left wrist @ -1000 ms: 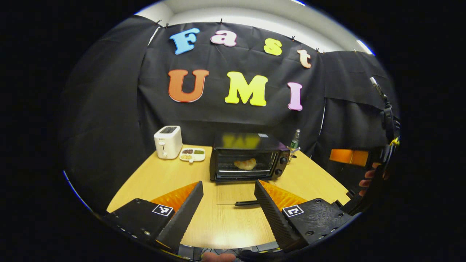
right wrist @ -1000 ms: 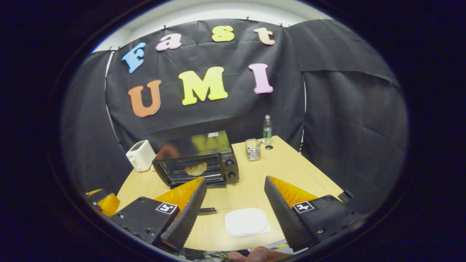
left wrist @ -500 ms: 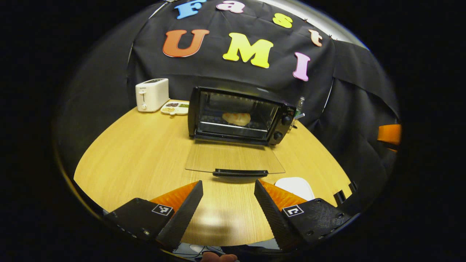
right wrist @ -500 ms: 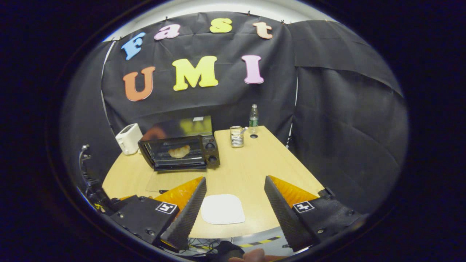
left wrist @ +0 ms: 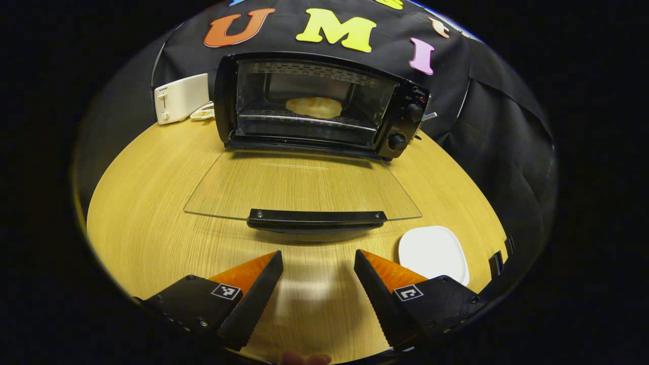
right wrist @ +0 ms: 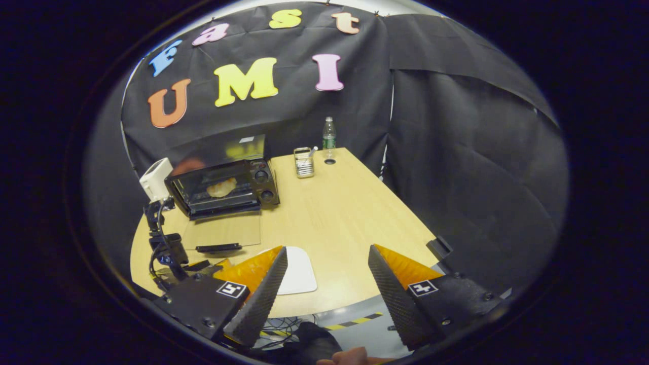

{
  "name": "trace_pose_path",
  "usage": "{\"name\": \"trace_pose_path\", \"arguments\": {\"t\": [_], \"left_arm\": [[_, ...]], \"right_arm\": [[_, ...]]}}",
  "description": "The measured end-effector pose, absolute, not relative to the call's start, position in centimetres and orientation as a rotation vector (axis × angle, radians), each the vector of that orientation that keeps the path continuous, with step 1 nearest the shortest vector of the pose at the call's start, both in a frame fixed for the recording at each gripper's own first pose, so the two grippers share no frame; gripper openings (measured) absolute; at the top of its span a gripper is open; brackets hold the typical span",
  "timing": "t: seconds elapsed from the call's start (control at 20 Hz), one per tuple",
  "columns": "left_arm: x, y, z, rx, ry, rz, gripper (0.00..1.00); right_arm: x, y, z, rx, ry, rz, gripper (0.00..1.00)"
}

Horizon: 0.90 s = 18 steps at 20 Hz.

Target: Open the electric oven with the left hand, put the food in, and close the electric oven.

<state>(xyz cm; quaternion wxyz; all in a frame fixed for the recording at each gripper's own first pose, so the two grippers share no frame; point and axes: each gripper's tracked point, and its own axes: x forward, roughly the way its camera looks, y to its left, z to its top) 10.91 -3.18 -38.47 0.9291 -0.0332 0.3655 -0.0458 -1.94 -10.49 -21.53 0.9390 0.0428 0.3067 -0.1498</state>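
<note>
One white plate (left wrist: 432,252) lies near the open oven door (left wrist: 304,190), seemingly apart.

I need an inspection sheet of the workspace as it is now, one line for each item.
Surface: wooden table, round front edge.
Job's things: electric oven, glass door folded down flat with its handle nearest; food on the rack inside.
Clutter: white plate, empty; toaster; snack dish; bottle; metal holder.
Tongs: left tongs open, just short of the handle; right tongs open, at the table's edge.
Cables: some under the table edge.
Surroundings: black cloth wall.
</note>
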Motion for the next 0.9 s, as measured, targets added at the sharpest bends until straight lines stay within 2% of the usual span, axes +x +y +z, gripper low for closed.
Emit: {"name": "trace_pose_path", "arguments": {"t": [0.15, 0.25, 0.35, 0.5, 0.55, 0.6, 0.75, 0.85, 0.9], "left_arm": [[12.2, -3.1, -38.4, -0.06, 0.733, -0.065, 0.93], [12.2, -3.2, -37.9, -0.048, 0.714, -0.063, 0.94], [12.3, -3.3, -36.7, -0.04, 0.694, -0.067, 0.93], [13.0, -3.3, -33.6, -0.042, 0.643, -0.08, 0.94], [13.7, -3.3, -32.2, -0.029, 0.61, -0.086, 0.94], [14.5, -3.5, -30.9, -0.013, 0.575, -0.09, 0.95], [17.8, -3.6, -27.1, 0.008, 0.494, -0.091, 0.97], [20.4, -3.8, -25.1, 0.003, 0.448, -0.081, 0.94], [21.8, -3.8, -23.9, 0.009, 0.42, -0.079, 0.94]], "right_arm": [[-1.6, -10.2, -21.4, 0.077, 0.631, -0.291, 0.97], [-1.4, -10.3, -21.4, 0.068, 0.63, -0.286, 1.0], [-1.1, -10.1, -21.1, 0.075, 0.625, -0.275, 0.97], [-0.3, -9.6, -21.1, 0.083, 0.619, -0.255, 1.0], [-0.1, -9.5, -21.1, 0.08, 0.621, -0.25, 0.97], [0.1, -9.4, -21.0, 0.081, 0.618, -0.244, 1.0], [0.6, -9.2, -20.8, 0.064, 0.61, -0.223, 0.97], [0.9, -9.7, -20.3, 0.052, 0.601, -0.218, 1.0], [1.2, -10.0, -19.8, 0.045, 0.589, -0.217, 0.97]]}}
